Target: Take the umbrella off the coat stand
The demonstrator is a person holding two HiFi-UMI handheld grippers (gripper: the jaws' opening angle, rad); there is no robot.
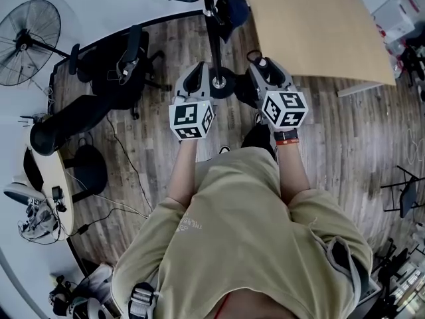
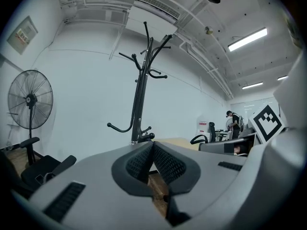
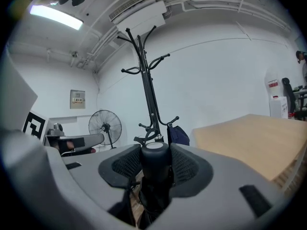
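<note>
The black coat stand [image 1: 214, 32] rises just ahead of both grippers, and shows tall in the left gripper view [image 2: 140, 104] and the right gripper view [image 3: 148, 95]. My right gripper [image 3: 155, 150] is shut on a black folded umbrella [image 3: 156, 174]. Its rounded handle end sticks up between the pads and its body hangs down below the jaws. In the head view the right gripper [image 1: 263, 66] is to the right of the stand's base, apart from the pole. My left gripper [image 2: 151, 145], left of the pole [image 1: 194, 78], is shut with nothing in it.
A dark blue bag [image 3: 177, 134] hangs from a low hook of the stand. A wooden table [image 1: 319, 25] lies to the right. A standing fan [image 1: 26, 42] and a black office chair [image 1: 119, 65] are at the left. A person [image 2: 234, 123] stands far off.
</note>
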